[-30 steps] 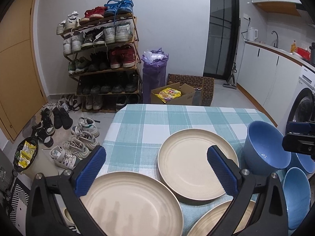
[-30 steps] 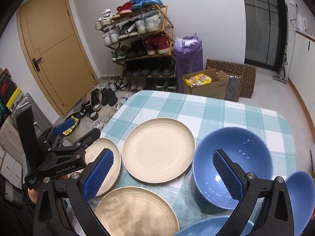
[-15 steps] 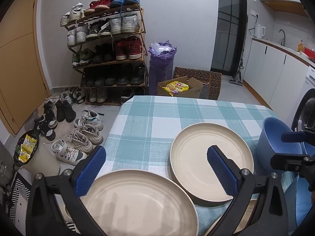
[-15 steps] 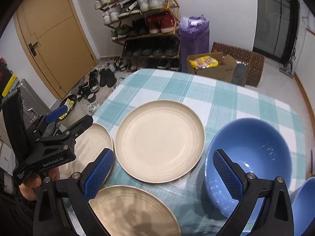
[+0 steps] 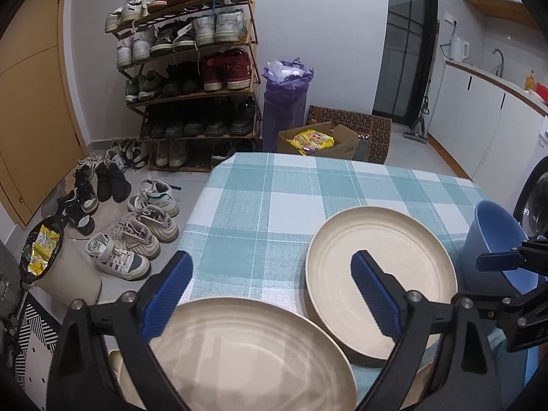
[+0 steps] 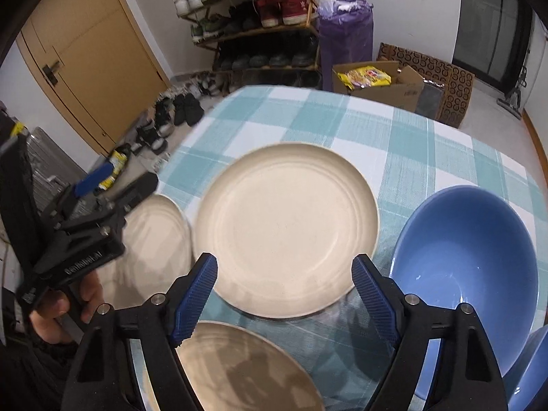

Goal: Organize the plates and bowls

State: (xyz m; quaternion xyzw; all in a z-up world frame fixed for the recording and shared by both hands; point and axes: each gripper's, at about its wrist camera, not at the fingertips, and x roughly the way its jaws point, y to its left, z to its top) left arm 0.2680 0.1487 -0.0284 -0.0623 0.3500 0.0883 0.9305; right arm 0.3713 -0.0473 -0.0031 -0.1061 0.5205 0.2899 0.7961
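Observation:
Three cream plates lie on the checked tablecloth (image 5: 274, 205). In the left wrist view my left gripper (image 5: 270, 294) is open above the near-left plate (image 5: 246, 356), with the middle plate (image 5: 380, 274) to its right. In the right wrist view my right gripper (image 6: 284, 294) is open and empty over the near edge of the middle plate (image 6: 287, 226); a third plate (image 6: 239, 370) lies below it. A large blue bowl (image 6: 469, 267) sits right of the middle plate. The left gripper (image 6: 113, 185) shows over the left plate (image 6: 154, 239).
Another blue bowl (image 6: 527, 376) sits at the near right corner. Beyond the table's far edge are a shoe rack (image 5: 191, 78), loose shoes (image 5: 137, 226) on the floor, a purple bag (image 5: 284, 102) and a cardboard box (image 5: 325, 144). A bin (image 5: 58, 267) stands left.
Both grippers have moved forward and lower toward the plates. The right gripper now hovers over the middle plate's near edge. Both stay open.

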